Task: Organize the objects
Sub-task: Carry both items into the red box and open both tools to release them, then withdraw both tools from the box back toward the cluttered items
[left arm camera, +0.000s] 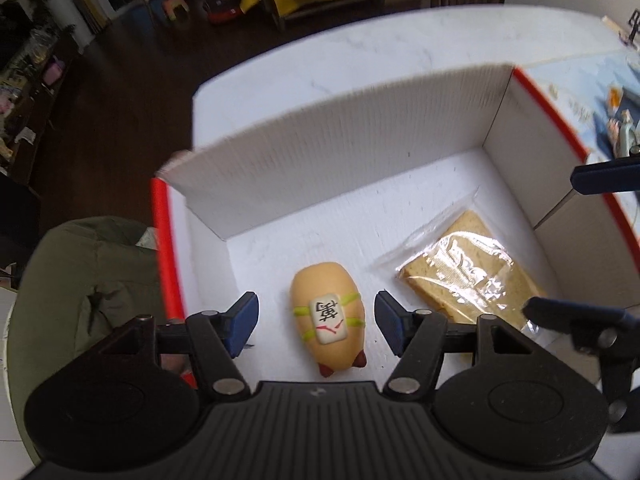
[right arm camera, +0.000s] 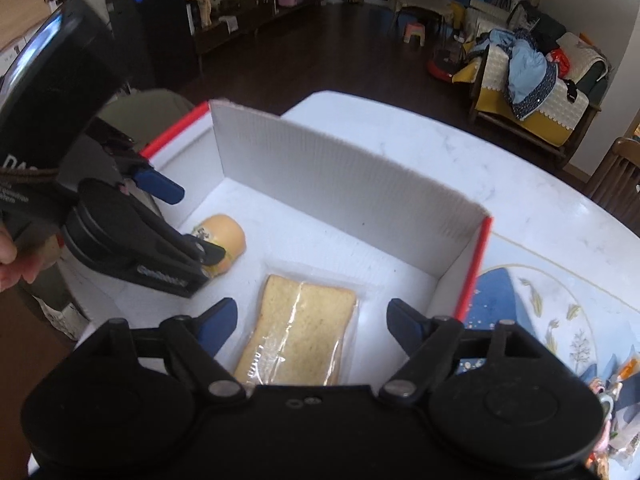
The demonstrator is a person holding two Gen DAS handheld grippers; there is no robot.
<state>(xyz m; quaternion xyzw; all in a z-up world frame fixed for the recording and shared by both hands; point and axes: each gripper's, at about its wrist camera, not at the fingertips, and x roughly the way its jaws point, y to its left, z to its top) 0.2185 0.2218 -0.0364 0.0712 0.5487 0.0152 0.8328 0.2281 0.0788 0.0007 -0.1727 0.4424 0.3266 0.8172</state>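
Observation:
A white cardboard box with red edges stands on the white table. Inside lie an orange capybara-like toy with a mahjong tile on its back and a wrapped slice of bread. My left gripper is open, its blue pads on either side of the toy, not touching it. My right gripper is open above the bread, a pad on each side. The toy is partly hidden by the left gripper in the right wrist view. The box shows there too.
A green chair back stands left of the box. A blue patterned mat with small items lies on the table right of the box. The white table extends behind the box. Beyond is dark floor and furniture.

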